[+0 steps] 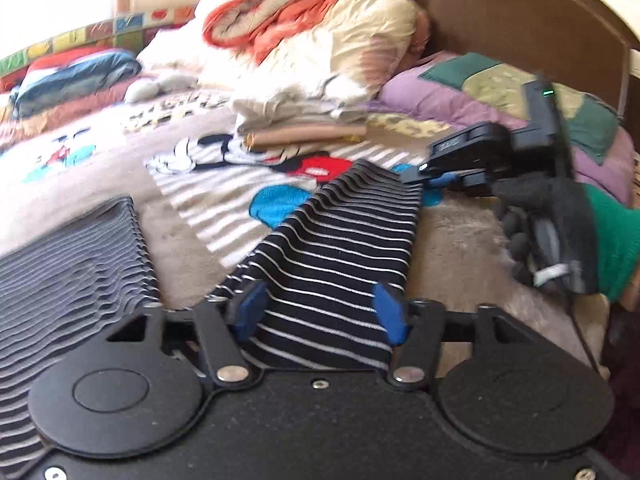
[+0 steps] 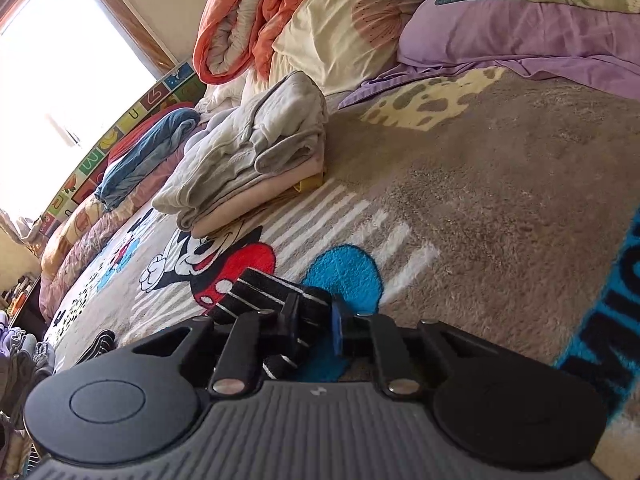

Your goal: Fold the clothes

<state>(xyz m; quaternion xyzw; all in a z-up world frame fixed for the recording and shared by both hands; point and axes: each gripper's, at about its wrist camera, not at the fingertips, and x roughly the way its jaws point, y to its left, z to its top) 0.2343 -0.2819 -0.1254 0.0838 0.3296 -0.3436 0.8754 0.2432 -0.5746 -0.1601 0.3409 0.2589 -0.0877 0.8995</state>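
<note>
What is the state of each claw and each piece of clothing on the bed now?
Left claw: open, striped sleeve between its fingers.
Right claw: shut on the sleeve's cuff.
Striped garment: spread out, not yet folded.
Pile of clothes: folded, stacked.
Orange quilt: rolled up.

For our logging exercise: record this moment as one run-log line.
left gripper: open over striped garment | right gripper: shut on its far end | surface: cartoon blanket

Bright window (image 2: 60,80) glare, motion blur, fisheye-bent edges.
</note>
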